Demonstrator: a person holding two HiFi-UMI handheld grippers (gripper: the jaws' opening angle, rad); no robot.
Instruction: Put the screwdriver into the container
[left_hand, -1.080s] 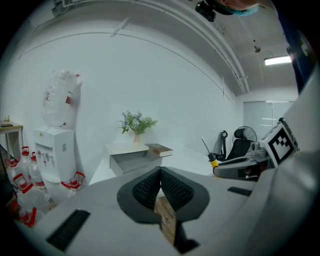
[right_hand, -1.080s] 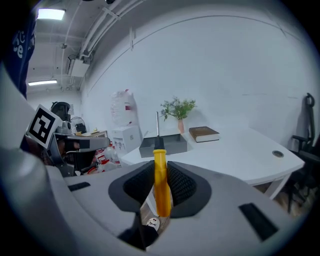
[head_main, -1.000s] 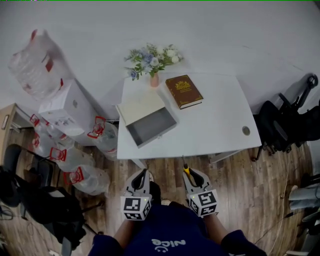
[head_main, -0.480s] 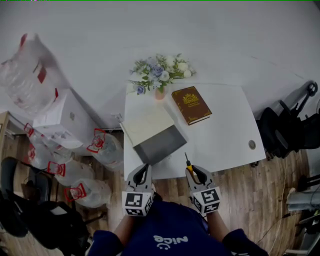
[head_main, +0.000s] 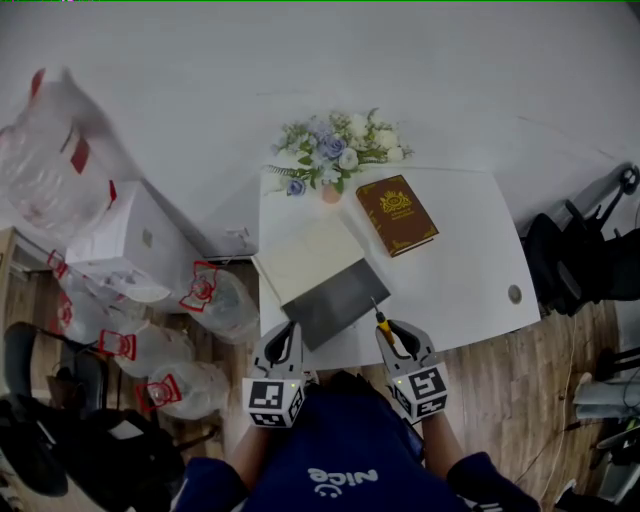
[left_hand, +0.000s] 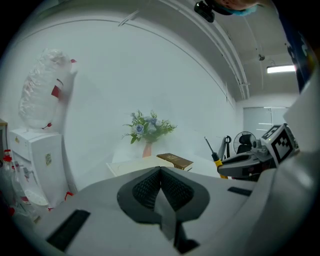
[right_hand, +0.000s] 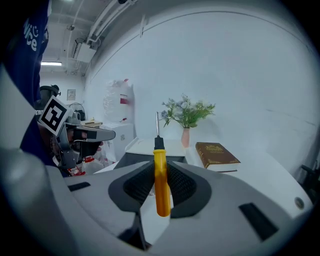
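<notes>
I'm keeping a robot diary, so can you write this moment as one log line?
right gripper: shut on screwdriver | left gripper: shut, empty | container: on table, screwdriver not yet in

Screwdriver (right_hand: 160, 185): handle looked glossy yellow plastic, collar black, shaft bare bright metal. Right gripper (right_hand: 161, 172) and left gripper (left_hand: 160, 175): shells were smooth matt grey plastic; pads (right_hand: 184, 184) black, cross-hatched, rubbery-looking. Container (head_main: 338, 303) on table: inside looked matt dark grey. Table (head_main: 470, 275): top was smooth matt white. Book (head_main: 397, 215) on table: brown cover, gold embossing. Floor (head_main: 545, 380) beside table was wood plank. Bottles (head_main: 215, 300) left of table were clear plastic.
</notes>
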